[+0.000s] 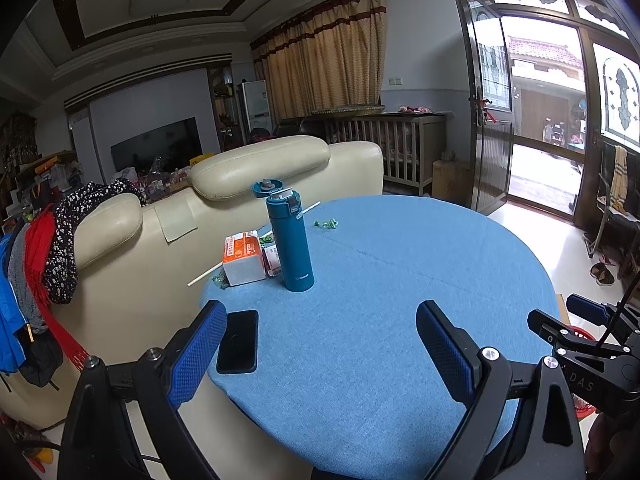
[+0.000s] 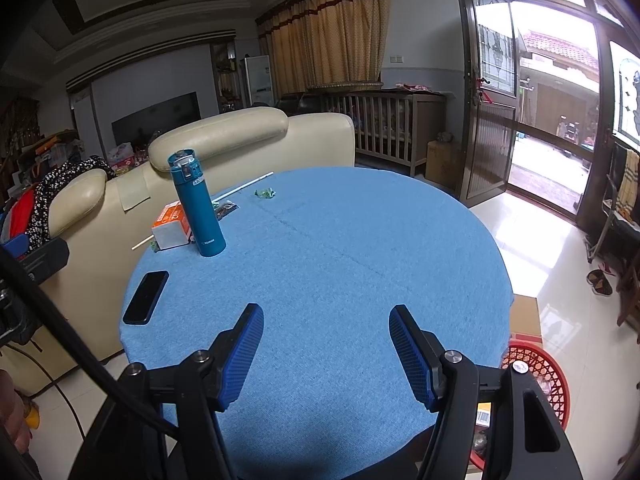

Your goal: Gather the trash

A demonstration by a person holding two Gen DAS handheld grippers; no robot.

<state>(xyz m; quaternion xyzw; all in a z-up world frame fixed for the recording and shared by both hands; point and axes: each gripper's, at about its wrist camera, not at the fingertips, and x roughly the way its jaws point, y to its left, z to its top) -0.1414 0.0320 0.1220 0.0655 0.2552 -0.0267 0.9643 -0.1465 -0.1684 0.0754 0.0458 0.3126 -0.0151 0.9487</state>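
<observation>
A round table with a blue cloth [image 1: 380,288] [image 2: 340,272] holds the trash at its far left. There is an orange and white carton [image 1: 243,260] [image 2: 173,226], a green crumpled wrapper [image 1: 327,224] [image 2: 265,193], a long white straw [image 1: 204,275] [image 2: 244,186], a dark wrapper [image 2: 224,211] and a small green scrap [image 1: 220,281]. A red mesh bin [image 2: 536,376] stands on the floor to the right of the table. My left gripper [image 1: 320,320] is open and empty over the near table edge. My right gripper [image 2: 326,318] is open and empty over the near table.
A tall teal flask [image 1: 291,240] [image 2: 197,208] stands beside the carton. A black phone [image 1: 238,342] [image 2: 146,297] lies at the table's left edge. A cream sofa [image 1: 168,232] backs onto the table's left. A cardboard box [image 2: 526,316] sits by the bin.
</observation>
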